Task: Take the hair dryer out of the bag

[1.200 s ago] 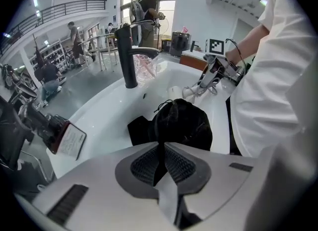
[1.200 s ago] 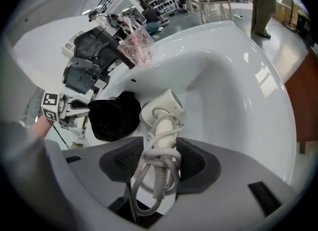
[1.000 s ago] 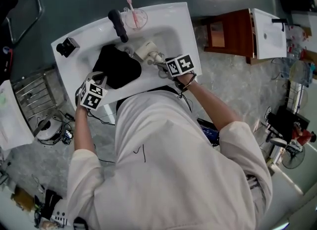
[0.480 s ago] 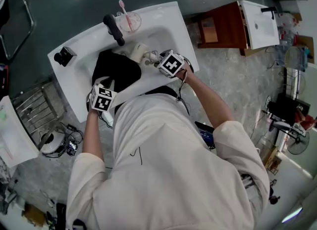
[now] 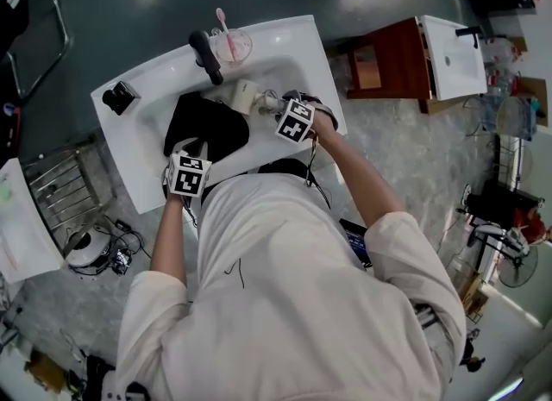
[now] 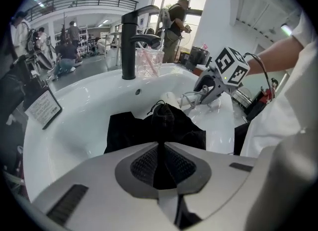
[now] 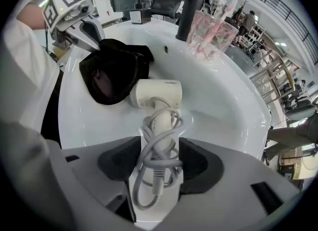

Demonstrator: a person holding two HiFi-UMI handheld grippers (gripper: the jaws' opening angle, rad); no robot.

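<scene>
A white hair dryer (image 5: 243, 95) lies in the white sink (image 5: 285, 37), its barrel at the mouth of a black cloth bag (image 5: 207, 123). My right gripper (image 5: 274, 106) points down over the dryer's handle. In the right gripper view the cord-wrapped handle (image 7: 160, 140) sits between the pads; the jaws have just been opening, so my right gripper (image 7: 160, 160) is open. My left gripper (image 5: 193, 149) is at the bag's near edge. In the left gripper view my left gripper (image 6: 159, 148) is shut on a fold of the bag (image 6: 149, 128).
A black faucet (image 5: 205, 54) and a pink cup with a toothbrush (image 5: 231, 46) stand at the sink's back rim. A small black item (image 5: 119, 96) sits on the sink's left corner. A wooden cabinet (image 5: 388, 63) stands to the right.
The right gripper has rolled over the dryer's handle, its marker cube turning. The left gripper has shifted a little along the sink's near rim, still pinching the bag.
</scene>
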